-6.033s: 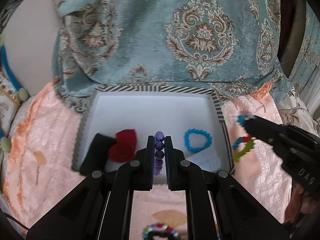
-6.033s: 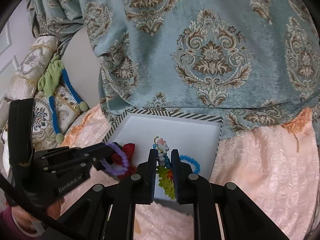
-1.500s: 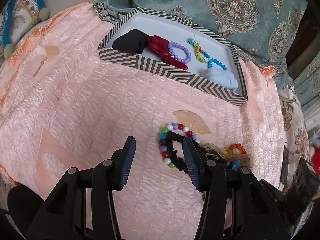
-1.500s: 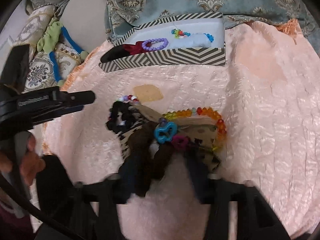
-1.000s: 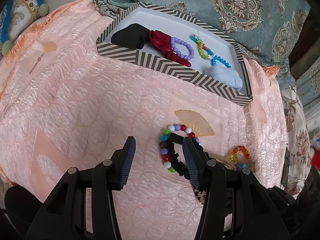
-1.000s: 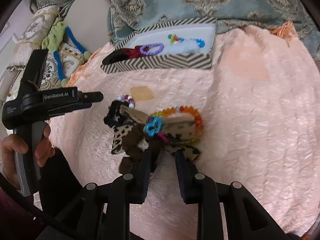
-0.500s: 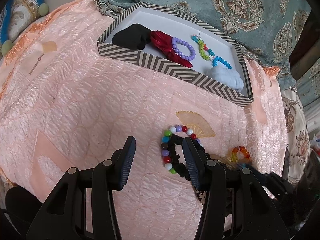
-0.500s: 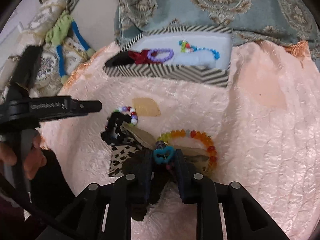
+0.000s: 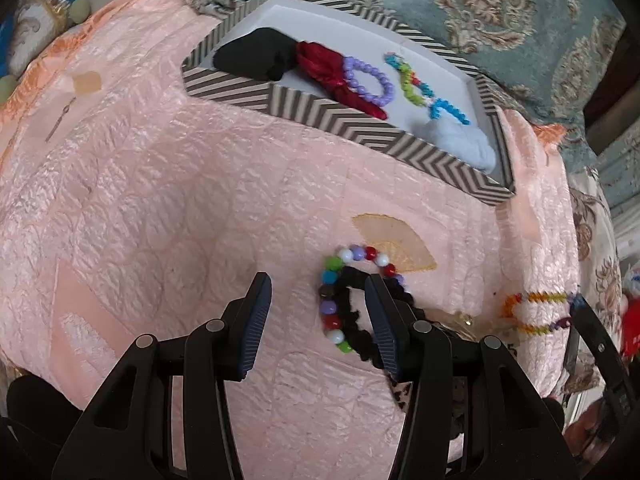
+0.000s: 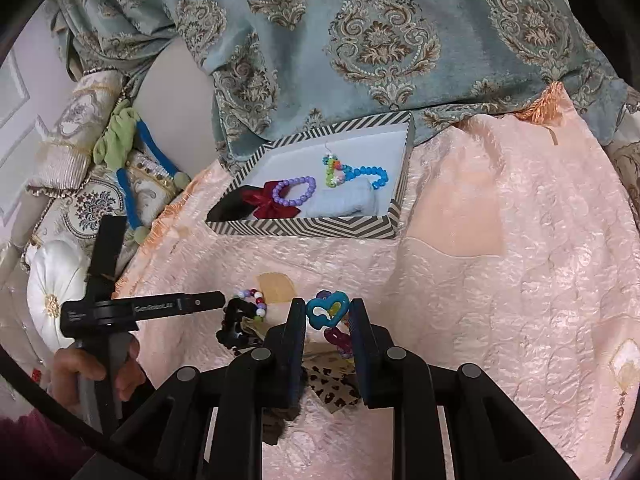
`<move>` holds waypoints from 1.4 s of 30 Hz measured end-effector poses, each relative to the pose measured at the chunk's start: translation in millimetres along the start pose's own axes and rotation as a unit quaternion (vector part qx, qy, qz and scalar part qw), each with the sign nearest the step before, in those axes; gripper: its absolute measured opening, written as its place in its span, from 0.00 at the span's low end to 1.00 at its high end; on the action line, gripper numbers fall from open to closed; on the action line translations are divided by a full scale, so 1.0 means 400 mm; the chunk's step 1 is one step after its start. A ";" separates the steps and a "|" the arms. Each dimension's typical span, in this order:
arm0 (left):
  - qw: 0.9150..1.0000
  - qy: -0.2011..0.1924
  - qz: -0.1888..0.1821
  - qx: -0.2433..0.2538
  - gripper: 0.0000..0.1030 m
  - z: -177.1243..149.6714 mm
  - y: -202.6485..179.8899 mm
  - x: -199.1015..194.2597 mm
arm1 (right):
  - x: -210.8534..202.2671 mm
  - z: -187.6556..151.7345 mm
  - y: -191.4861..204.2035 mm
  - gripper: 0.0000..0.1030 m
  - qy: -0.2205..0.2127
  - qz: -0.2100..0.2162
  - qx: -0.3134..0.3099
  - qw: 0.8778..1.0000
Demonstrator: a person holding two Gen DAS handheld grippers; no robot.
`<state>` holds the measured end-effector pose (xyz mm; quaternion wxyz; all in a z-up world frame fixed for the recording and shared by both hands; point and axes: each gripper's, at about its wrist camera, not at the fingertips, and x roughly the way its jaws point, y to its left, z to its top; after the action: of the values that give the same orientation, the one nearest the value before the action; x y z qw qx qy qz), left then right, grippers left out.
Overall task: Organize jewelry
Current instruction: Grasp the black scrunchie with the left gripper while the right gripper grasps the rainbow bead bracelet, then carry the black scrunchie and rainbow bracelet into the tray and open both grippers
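Observation:
My right gripper (image 10: 326, 316) is shut on a blue heart charm (image 10: 326, 311) of an orange bead bracelet (image 9: 528, 314), which hangs lifted off the pink quilt; a magenta charm (image 10: 338, 338) dangles below. My left gripper (image 9: 318, 320) stands open above the quilt, its right finger over a multicolour bead bracelet (image 9: 336, 276) that lies with a black scrunchie (image 9: 360, 344). The chevron-striped box (image 10: 304, 230) at the back holds a purple bracelet (image 10: 296, 191), a blue bead bracelet (image 10: 370, 174), a red bow (image 9: 328, 68) and cloths.
A leopard-print fabric piece (image 10: 332, 390) lies under the right gripper. A teal patterned curtain (image 10: 360, 40) hangs behind the box. Cushions and a green-and-blue toy (image 10: 120, 136) sit at the left. A hand (image 10: 96, 368) holds the left gripper's handle.
The right gripper has risen with the charm bracelet, pulling it off the pile of scrunchies, and now looks more toward the box. The left gripper has stayed put and open.

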<state>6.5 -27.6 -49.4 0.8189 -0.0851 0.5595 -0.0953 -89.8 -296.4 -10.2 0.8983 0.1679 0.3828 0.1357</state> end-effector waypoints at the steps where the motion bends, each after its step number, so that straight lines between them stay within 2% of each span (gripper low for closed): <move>1: 1.000 0.002 0.002 -0.005 0.47 0.001 0.006 0.004 | -0.002 0.000 0.000 0.20 0.000 0.001 0.000 1.000; 5: 1.000 0.006 -0.009 -0.019 0.47 0.003 0.017 0.008 | 0.000 0.004 0.002 0.20 0.001 0.004 -0.001 1.000; 10: 1.000 0.000 -0.024 0.005 0.47 0.001 -0.015 -0.019 | 0.006 0.001 -0.004 0.20 0.007 0.005 0.000 1.000; 17: 0.997 0.033 -0.069 0.008 0.47 -0.018 -0.065 -0.018 | 0.011 0.001 -0.002 0.20 0.009 0.006 -0.001 1.000; 23: 0.997 0.038 -0.073 0.007 0.45 -0.018 -0.106 0.004 | 0.011 -0.004 0.001 0.20 0.013 0.008 -0.007 1.000; 25: 0.997 0.036 -0.071 0.008 0.28 -0.014 -0.114 0.010 | 0.009 -0.005 -0.001 0.20 0.012 0.009 -0.006 1.000; 28: 0.997 0.040 -0.068 0.019 0.11 -0.011 -0.125 0.026 | 0.000 -0.008 0.006 0.20 0.009 0.011 -0.009 1.000; 32: 0.996 0.033 -0.074 0.020 0.08 -0.010 -0.118 0.014 | -0.020 0.001 0.020 0.20 -0.001 0.013 -0.016 1.000; 39: 0.995 -0.023 -0.095 0.030 0.07 0.025 -0.112 -0.115 | -0.071 0.048 0.058 0.20 -0.028 0.021 -0.032 0.999; 42: 0.994 -0.044 -0.093 0.038 0.07 0.047 -0.114 -0.158 | -0.076 0.071 0.075 0.20 -0.034 0.017 -0.040 0.998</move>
<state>-1.0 -55.4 25.6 0.8328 -0.1101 0.5088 -0.1884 -93.0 -286.1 39.9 0.9144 0.1425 0.3431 0.1608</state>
